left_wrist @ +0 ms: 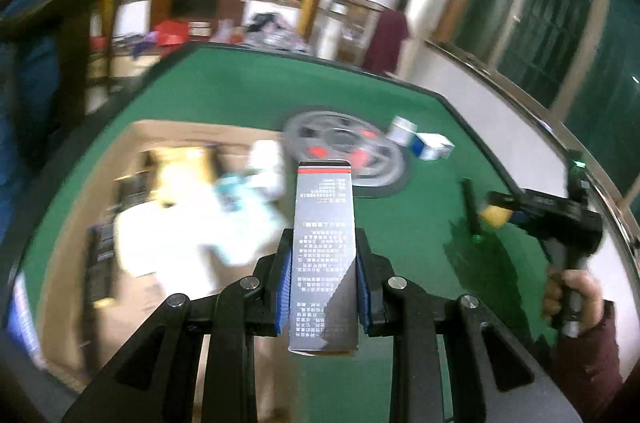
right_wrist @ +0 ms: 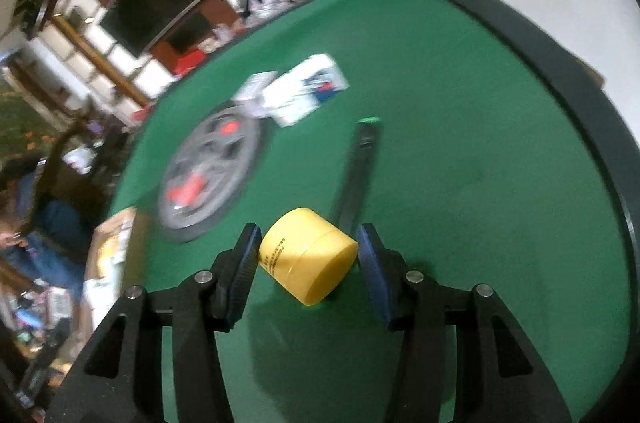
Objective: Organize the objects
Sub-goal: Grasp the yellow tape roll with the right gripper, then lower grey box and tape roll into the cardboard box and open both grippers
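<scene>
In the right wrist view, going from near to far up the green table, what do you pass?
Yellow round plastic jar between the fingers → long black flat strip → small green cap → white and blue cardboard box.

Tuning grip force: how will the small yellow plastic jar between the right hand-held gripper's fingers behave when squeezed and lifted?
The small yellow plastic jar looks rigid, so it should not crush. Its smooth round wall may slip or twist between the pads. It lies tilted on the green felt table, so it could roll if released.
</scene>
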